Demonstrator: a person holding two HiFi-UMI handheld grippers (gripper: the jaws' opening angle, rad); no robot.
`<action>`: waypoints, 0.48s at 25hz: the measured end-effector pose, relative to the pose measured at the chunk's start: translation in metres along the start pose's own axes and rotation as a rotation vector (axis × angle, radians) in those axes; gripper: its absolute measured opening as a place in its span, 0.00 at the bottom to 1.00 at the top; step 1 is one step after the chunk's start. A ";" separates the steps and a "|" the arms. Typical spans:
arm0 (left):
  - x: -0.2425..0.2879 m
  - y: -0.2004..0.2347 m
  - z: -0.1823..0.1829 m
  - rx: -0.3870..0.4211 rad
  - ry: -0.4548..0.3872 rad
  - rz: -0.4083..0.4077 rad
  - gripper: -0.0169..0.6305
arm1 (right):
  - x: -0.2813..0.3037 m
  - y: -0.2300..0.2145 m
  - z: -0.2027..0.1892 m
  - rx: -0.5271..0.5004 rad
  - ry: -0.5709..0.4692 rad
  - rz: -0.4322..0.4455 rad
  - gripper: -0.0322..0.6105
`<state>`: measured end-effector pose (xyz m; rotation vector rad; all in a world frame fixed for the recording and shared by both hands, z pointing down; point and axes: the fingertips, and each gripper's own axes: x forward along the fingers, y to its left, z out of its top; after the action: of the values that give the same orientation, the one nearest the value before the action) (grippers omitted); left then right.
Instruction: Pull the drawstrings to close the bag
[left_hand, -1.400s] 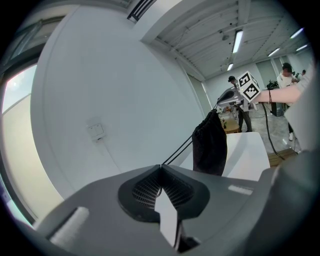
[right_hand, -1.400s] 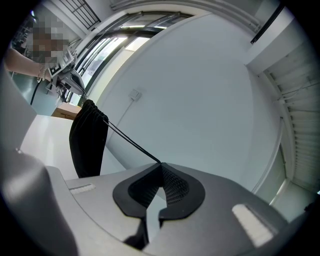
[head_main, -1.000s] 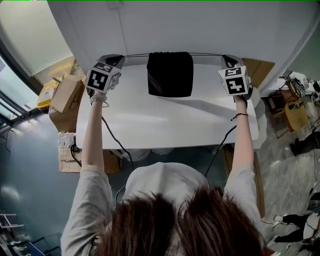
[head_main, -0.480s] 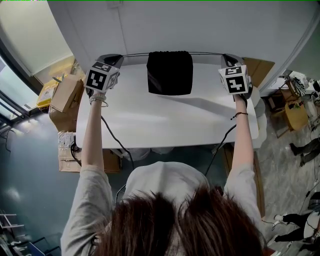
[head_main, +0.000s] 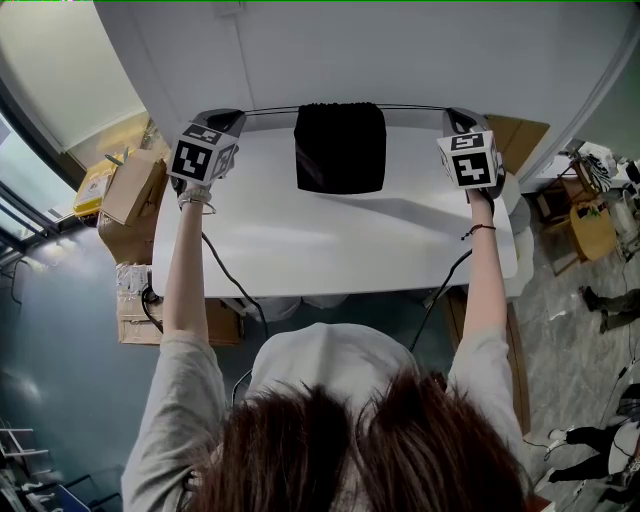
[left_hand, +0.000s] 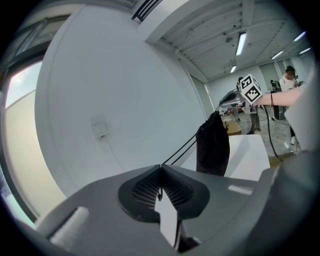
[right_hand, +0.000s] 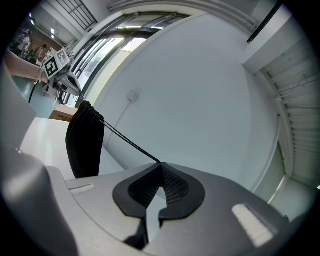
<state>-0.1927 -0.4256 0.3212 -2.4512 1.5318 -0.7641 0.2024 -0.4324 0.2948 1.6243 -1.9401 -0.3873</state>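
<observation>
A black cloth bag stands upright at the far middle of the white table, its top gathered. Thin black drawstrings run taut from the bag's top to both sides. My left gripper is at the table's far left corner, shut on the left drawstring, which comes straight out of the closed jaws toward the bag. Over at the far right corner, my right gripper is shut on the right drawstring, stretched tight to the bag.
A white wall rises just behind the table's far edge. Cardboard boxes are stacked on the floor at the left. Chairs and clutter sit at the right. Cables hang off the table's near edge.
</observation>
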 end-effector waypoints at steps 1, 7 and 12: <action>0.000 0.001 -0.001 0.003 0.004 0.005 0.03 | 0.000 -0.001 -0.001 0.006 0.001 -0.003 0.07; 0.000 0.002 -0.005 -0.015 0.007 0.008 0.03 | 0.004 -0.005 0.001 0.026 -0.007 0.011 0.07; -0.004 0.008 -0.004 -0.026 -0.008 0.014 0.03 | 0.001 -0.007 -0.001 0.047 -0.003 -0.002 0.07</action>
<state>-0.2027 -0.4256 0.3205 -2.4565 1.5642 -0.7361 0.2089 -0.4352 0.2922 1.6561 -1.9637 -0.3471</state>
